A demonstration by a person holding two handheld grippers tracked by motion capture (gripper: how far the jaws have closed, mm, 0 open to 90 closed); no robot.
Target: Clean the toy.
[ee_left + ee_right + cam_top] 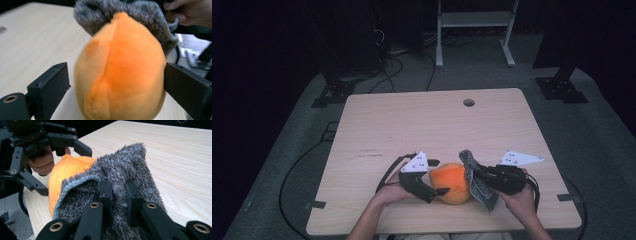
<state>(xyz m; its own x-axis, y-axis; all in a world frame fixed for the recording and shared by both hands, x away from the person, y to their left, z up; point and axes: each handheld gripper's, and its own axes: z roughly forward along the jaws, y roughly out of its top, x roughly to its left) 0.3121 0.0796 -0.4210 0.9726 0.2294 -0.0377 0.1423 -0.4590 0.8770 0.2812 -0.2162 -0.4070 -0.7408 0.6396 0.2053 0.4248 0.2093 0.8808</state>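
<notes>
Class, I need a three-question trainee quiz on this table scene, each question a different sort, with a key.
1. True or false: the right tool is shut on the grey furry cloth.
2. Which colour is the plush toy? A green, B orange, C blue.
3. Fill in: the left tool has its jaws either side of the ____.

Key: 1 true. 2 B. 3 plush toy.

orange plush [120, 72]: bottom cropped | grey cloth [140, 15]: top cropped
</notes>
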